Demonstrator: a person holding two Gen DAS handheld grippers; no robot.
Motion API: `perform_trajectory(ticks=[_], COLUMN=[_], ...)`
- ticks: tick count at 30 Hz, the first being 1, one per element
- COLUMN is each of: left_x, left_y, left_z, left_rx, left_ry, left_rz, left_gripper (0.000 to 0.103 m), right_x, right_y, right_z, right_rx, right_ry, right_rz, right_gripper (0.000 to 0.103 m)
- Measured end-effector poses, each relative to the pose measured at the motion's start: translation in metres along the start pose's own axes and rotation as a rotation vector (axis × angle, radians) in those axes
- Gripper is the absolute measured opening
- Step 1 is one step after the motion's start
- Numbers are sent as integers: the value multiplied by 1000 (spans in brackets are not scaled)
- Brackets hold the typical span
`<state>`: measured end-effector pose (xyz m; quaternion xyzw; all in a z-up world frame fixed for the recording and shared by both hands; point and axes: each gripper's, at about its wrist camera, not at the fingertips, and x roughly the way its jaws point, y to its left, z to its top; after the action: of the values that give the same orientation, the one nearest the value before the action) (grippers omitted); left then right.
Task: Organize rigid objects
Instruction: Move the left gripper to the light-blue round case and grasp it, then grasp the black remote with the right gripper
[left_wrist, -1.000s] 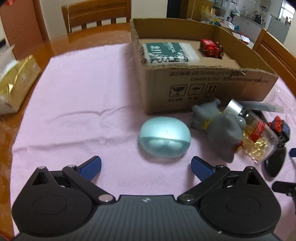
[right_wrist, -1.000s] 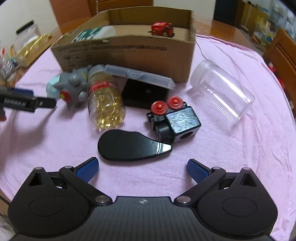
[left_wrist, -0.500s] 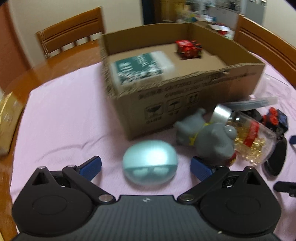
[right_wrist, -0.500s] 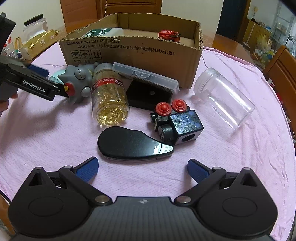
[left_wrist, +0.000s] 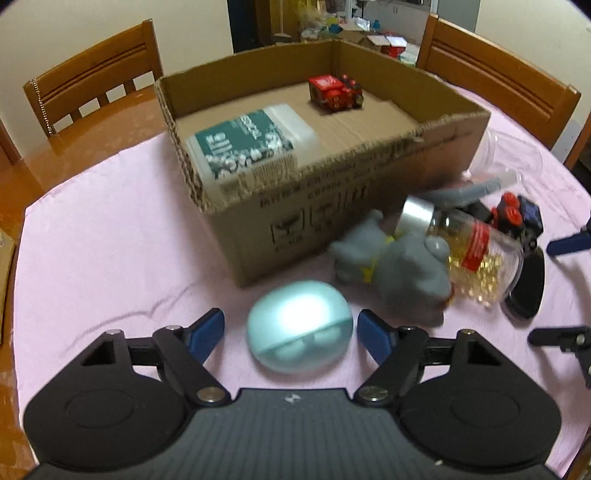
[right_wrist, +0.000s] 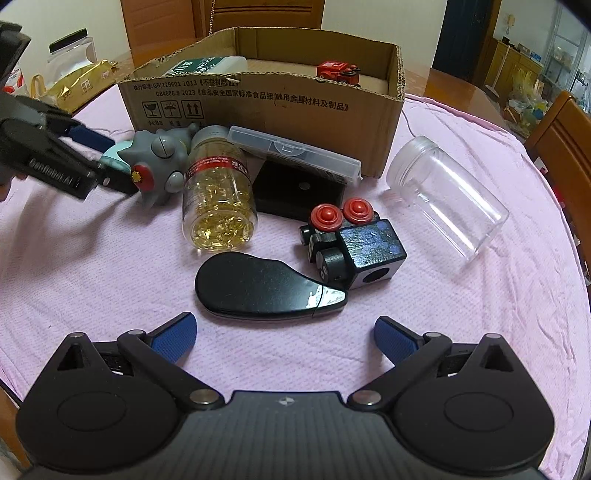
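A pale blue oval case (left_wrist: 299, 332) lies on the pink cloth between the fingers of my left gripper (left_wrist: 291, 326). Its jaws are closing around the case, with a narrow gap still showing at the left pad. My right gripper (right_wrist: 286, 334) stands open, nothing between its fingers, just short of a flat black oval object (right_wrist: 258, 288). Beyond that lie a blue-black toy vehicle (right_wrist: 354, 240), a capsule bottle (right_wrist: 218, 199), a grey toy (right_wrist: 159, 162) and a clear jar (right_wrist: 443, 199). The open cardboard box (left_wrist: 332, 206) holds a green-labelled white container (left_wrist: 251, 144) and a red toy train (left_wrist: 334, 92).
A clear plastic case (right_wrist: 295, 151) rests on a black block (right_wrist: 295, 188) against the box front. Gold packets (right_wrist: 81, 88) sit at the far left of the table. Wooden chairs (left_wrist: 92, 77) stand behind the round table. Pink cloth left of the box is bare.
My left gripper has rolled and come in over the pale blue case, and its fingers have narrowed around it. The right gripper has hardly moved and stays open.
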<state>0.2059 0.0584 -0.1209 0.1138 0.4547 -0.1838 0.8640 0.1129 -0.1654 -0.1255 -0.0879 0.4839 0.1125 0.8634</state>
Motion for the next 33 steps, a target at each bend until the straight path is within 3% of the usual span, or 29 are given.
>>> perform_trajectory(ticks=[8,13,16,18,21,25,29,33], left_x=[-12,-11,-2,-2,-2,-7,-16,-23], left_y=[-13,-19,-18,-18,-19,-20,-15,-10], left_z=[-8,-3,2,4,4,-3,-16,-27], left_rx=[76,183,202,213,226,177,58,-32], left_ry=[73,48,54,45,40,52,83,93], left_rz=[-143,-76,-96,-121,-125,-98,-33,-16], left_gripper=[68,68,63,53,53,53,53,52], right_x=[0,-1,-1,-1,-1,-1,0,4], right_y=[0,1,1,1,1,2,6,11], right_z=[0,-1,0,1,1,1,3,7], right_rx=[5,5,5,5,7,16,26,27], right_ry=[7,12,15,18,18,22,19,-4], right_rz=[-4,-4,-4,-5,-6,-13,-16,-18], right_gripper=[103,103,103,103,103,103,103,103])
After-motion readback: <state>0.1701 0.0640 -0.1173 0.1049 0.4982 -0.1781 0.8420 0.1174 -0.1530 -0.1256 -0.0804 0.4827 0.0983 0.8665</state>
